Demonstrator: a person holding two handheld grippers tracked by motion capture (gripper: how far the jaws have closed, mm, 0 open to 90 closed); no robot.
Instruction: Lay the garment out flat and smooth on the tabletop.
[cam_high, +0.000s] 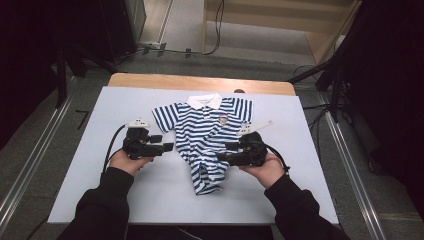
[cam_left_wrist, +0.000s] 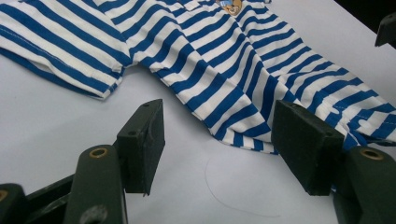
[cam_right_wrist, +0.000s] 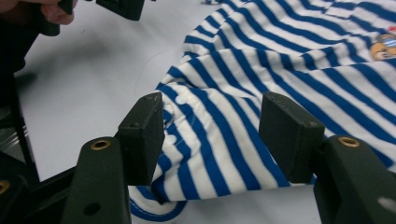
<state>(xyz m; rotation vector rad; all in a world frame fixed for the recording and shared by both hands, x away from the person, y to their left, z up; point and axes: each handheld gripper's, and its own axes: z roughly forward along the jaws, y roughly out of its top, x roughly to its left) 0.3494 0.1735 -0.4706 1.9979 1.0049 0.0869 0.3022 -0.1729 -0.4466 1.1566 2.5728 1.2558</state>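
Note:
A small blue-and-white striped polo romper (cam_high: 207, 135) with a white collar (cam_high: 204, 101) and a cartoon badge lies face up on the white table top (cam_high: 100, 190), its lower end crumpled. My left gripper (cam_high: 162, 142) hovers just left of the romper's side edge, jaws apart. In the left gripper view that gripper (cam_left_wrist: 219, 116) is open with bare table and the romper's (cam_left_wrist: 224, 70) hem ahead of it. My right gripper (cam_high: 225, 151) reaches over the romper's right lower part. In the right gripper view it (cam_right_wrist: 212, 107) is open, the striped cloth (cam_right_wrist: 289, 60) lying under and between the pads, not pinched.
A wooden table edge (cam_high: 200, 81) runs along the back. Dark stands and cables flank the table on the floor. A thin thread (cam_left_wrist: 219, 196) lies on the table near the left jaws. The left hand's gripper (cam_right_wrist: 116, 7) appears across the cloth.

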